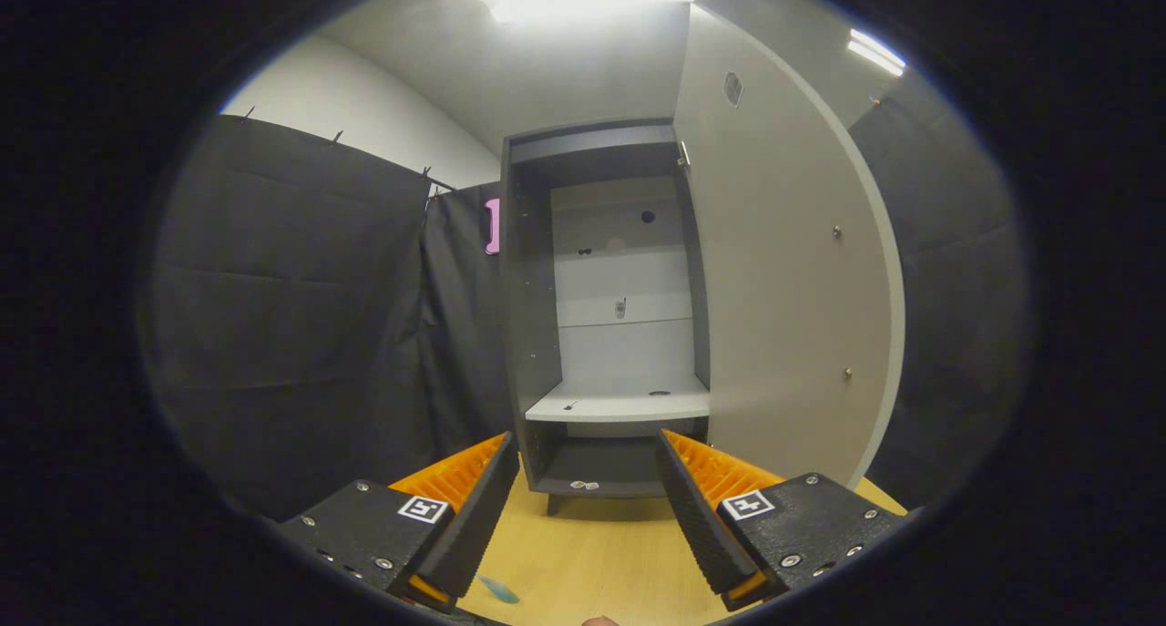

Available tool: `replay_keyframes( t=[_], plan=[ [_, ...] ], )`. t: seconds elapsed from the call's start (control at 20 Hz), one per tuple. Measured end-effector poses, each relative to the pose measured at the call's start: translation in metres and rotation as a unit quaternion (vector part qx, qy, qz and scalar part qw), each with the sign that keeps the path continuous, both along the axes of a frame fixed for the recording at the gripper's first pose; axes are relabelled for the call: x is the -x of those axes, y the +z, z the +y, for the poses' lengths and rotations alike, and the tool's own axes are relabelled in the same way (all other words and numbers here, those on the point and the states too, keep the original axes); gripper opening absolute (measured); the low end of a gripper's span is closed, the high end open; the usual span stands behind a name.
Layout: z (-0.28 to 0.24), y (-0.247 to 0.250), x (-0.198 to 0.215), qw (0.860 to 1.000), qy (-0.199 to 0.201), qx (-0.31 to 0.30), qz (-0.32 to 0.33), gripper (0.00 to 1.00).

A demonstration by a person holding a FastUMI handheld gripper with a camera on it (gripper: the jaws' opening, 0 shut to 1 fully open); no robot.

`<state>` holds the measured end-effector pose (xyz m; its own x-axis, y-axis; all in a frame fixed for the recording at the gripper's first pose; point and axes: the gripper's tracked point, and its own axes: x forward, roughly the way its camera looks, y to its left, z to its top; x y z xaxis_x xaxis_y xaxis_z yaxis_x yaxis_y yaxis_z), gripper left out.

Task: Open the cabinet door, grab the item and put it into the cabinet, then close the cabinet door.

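The tool (588,507) has its fingers wide apart and holds nothing, the cabinet (606,334) stands straight ahead with its door (783,271) swung open, and a small blue thing (496,590) lies low on the tabletop (592,553), near the left finger.

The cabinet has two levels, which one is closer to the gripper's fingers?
The dark bottom level, just beyond the open gripper; the pale shelf sits above it.

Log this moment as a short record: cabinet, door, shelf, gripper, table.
cabinet: dark, upright, standing beyond the fingers
door: swung open on the cabinet's right side
shelf: light board low inside the cabinet, no item on it
gripper: fingers apart, nothing between them
table: light wood, under the fingers
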<state>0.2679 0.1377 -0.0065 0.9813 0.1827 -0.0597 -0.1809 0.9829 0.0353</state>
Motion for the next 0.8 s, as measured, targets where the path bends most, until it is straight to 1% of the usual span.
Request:
replay_keyframes(
  t=[0.4, 0.8],
  plan=[
    [0.057, -0.06, -0.007, 1.0, 0.02, -0.011, 0.014, 0.93],
    [0.098, -0.143, -0.004, 0.997, 0.031, -0.008, 0.065, 0.93]
  ],
)
